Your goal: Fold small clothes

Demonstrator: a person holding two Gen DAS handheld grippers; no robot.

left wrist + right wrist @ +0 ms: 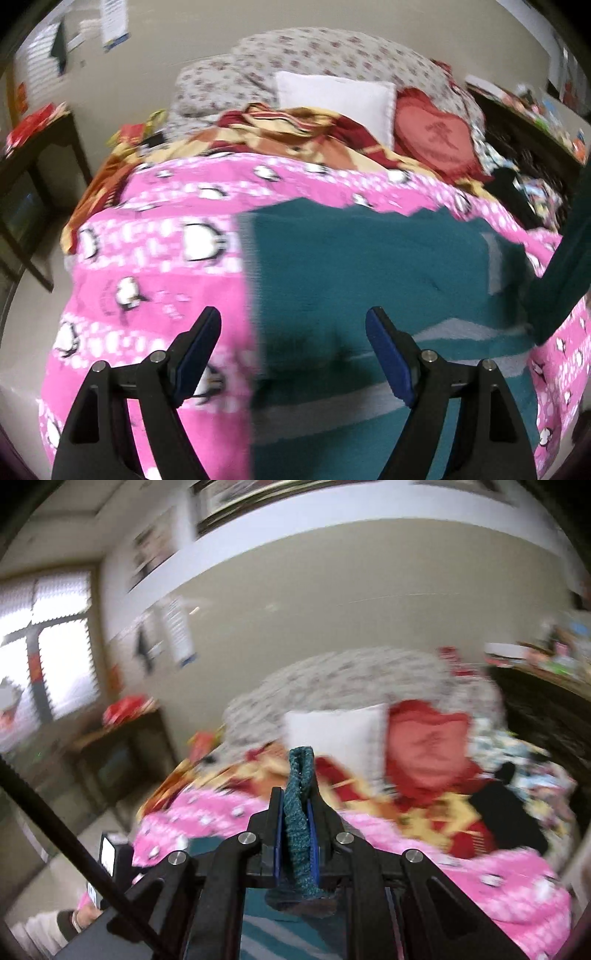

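A teal knit garment with pale stripes (369, 280) lies spread on a pink penguin blanket (155, 258) on the bed. My left gripper (293, 325) is open and empty, low over the garment's left edge. At the right edge of the left wrist view a teal strip of the garment (565, 266) rises off the bed. My right gripper (295, 812) is shut on a bunched teal edge of the garment (299, 797), lifted above the bed; the cloth hangs down behind the jaws.
A white pillow (332, 96), a red heart cushion (432, 136) and a red-and-yellow blanket (280, 129) lie at the bed's head. A dark side table (33, 177) stands at the left, a dark cluttered shelf (546, 709) at the right. A window (44, 650) is at the left.
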